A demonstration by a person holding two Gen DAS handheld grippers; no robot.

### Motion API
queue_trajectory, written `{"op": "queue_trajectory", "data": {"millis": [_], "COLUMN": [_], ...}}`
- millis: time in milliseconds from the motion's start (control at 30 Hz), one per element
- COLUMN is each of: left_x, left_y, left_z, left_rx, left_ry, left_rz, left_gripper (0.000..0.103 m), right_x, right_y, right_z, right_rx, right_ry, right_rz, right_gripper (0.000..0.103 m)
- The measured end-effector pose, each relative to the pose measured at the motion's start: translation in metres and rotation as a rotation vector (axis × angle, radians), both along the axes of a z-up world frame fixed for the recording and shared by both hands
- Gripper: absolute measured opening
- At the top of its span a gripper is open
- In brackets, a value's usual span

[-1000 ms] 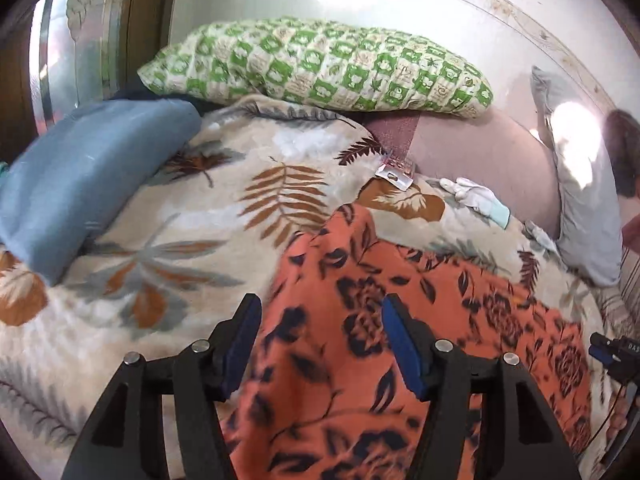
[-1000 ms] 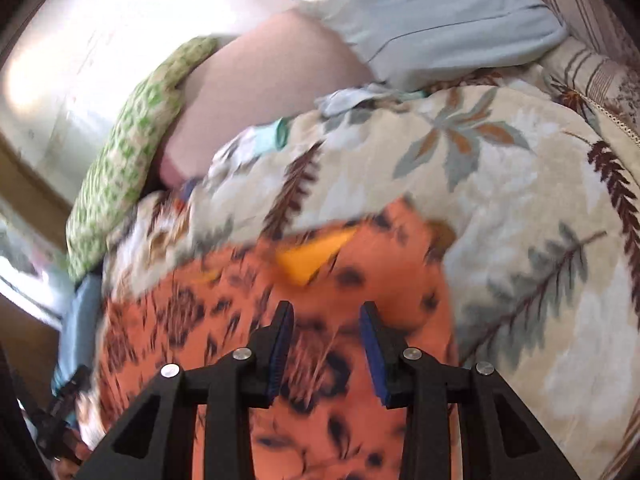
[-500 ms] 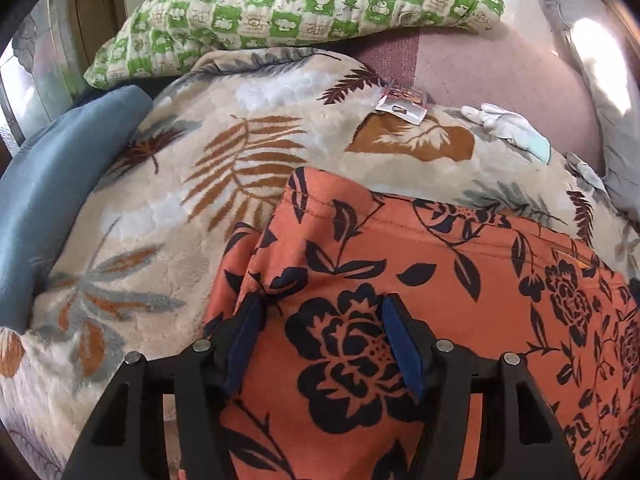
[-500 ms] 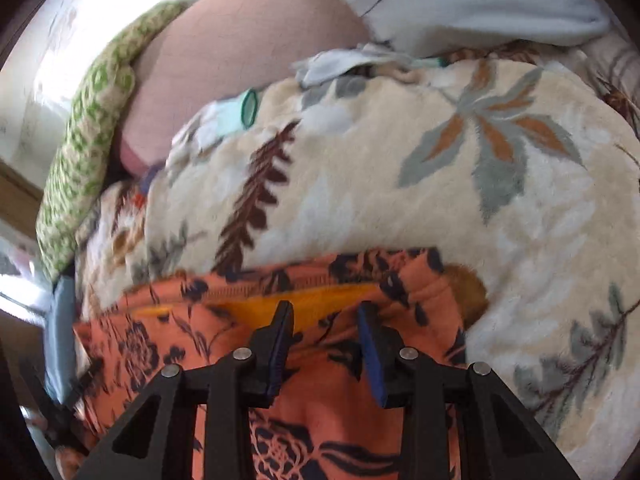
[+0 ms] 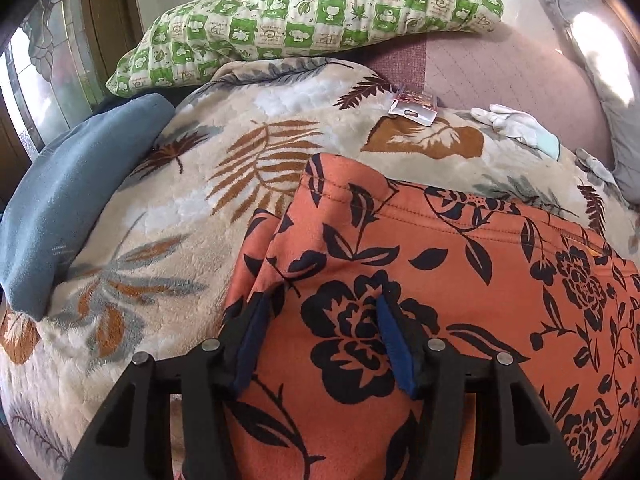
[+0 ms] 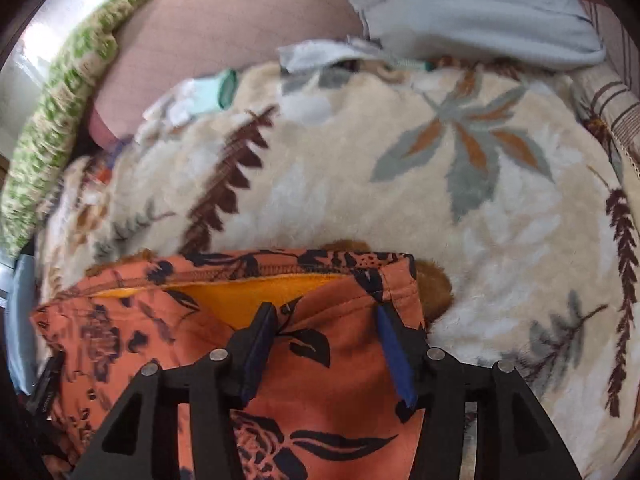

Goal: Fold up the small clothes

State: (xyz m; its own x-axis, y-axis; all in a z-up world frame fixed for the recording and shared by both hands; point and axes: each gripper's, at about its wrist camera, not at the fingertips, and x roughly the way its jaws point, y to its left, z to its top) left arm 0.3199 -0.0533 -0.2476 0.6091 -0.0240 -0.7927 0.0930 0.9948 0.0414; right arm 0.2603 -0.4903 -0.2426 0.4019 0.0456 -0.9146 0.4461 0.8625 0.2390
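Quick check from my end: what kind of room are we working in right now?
Most likely a bedroom, on a bed. The orange floral garment lies on a cream fleece blanket with a leaf print, with a green-and-white checked pillow and a grey pillow at its edges.

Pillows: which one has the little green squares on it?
The green-checked pillow at the far end of the bed, against the wall. The blue pillow on the left and the grey pillow on the right are plain, with no pattern.
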Motion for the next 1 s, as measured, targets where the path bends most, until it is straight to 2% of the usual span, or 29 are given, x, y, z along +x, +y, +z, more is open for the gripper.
{"op": "queue_trajectory", "data": {"millis": [67, 133, 200, 267, 333, 400, 467, 500, 600, 667, 733, 833, 900, 933, 1000], "left_x": [0.0, 0.0, 0.0, 0.0, 0.0, 0.0, -0.001, -0.001, -0.002, -0.007, -0.013, -0.018, -0.017, -0.015, -0.013], "left_y": [0.0, 0.001, 0.002, 0.001, 0.001, 0.002, 0.005, 0.007, 0.017, 0.024, 0.033, 0.053, 0.069, 0.076, 0.09], "left_z": [0.0, -0.001, -0.001, -0.001, -0.001, -0.001, 0.0, 0.002, 0.009, 0.016, 0.023, 0.025, 0.02, 0.015, 0.009], "left_rx": [0.002, -0.003, -0.011, -0.009, -0.01, -0.017, -0.035, -0.052, -0.119, -0.102, -0.082, -0.111, -0.099, -0.096, -0.163], "left_ry": [-0.004, -0.006, -0.006, -0.007, -0.009, -0.009, -0.009, -0.008, -0.01, -0.026, -0.045, -0.008, 0.031, 0.053, 0.096], "left_rz": [-0.004, -0.01, -0.013, -0.015, -0.014, -0.015, -0.017, -0.017, -0.001, 0.046, 0.081, 0.11, 0.167, 0.183, 0.199], "left_gripper": [0.058, 0.058, 0.058, 0.058, 0.058, 0.058, 0.058, 0.058, 0.058, 0.058, 0.058, 0.058, 0.058, 0.063, 0.065], "right_x": [0.005, 0.006, 0.002, -0.005, -0.011, -0.019, -0.026, -0.029, -0.036, -0.039, -0.041, -0.046, -0.039, -0.035, -0.025], "right_y": [0.01, 0.018, 0.014, 0.0, -0.018, -0.039, -0.061, -0.067, -0.069, -0.059, -0.047, -0.028, -0.015, -0.009, -0.002], "right_z": [-0.003, 0.008, 0.022, 0.029, 0.018, 0.002, -0.007, -0.008, 0.01, 0.03, 0.044, 0.045, 0.027, 0.015, -0.012], "right_rx": [-0.085, -0.136, -0.165, -0.168, -0.11, 0.021, 0.176, 0.219, 0.233, 0.192, 0.169, 0.15, 0.146, 0.151, 0.154], "right_ry": [0.01, -0.002, -0.056, -0.097, -0.085, -0.134, -0.232, -0.266, -0.327, -0.36, -0.335, -0.273, -0.182, -0.145, -0.081], "right_rz": [0.027, 0.036, 0.007, -0.048, -0.099, -0.182, -0.253, -0.268, -0.248, -0.211, -0.156, -0.086, -0.036, -0.022, -0.011], "right_gripper": [0.049, 0.016, 0.006, 0.006, 0.006, 0.006, 0.008, 0.009, 0.009, 0.009, 0.009, 0.009, 0.009, 0.009, 0.01]}}
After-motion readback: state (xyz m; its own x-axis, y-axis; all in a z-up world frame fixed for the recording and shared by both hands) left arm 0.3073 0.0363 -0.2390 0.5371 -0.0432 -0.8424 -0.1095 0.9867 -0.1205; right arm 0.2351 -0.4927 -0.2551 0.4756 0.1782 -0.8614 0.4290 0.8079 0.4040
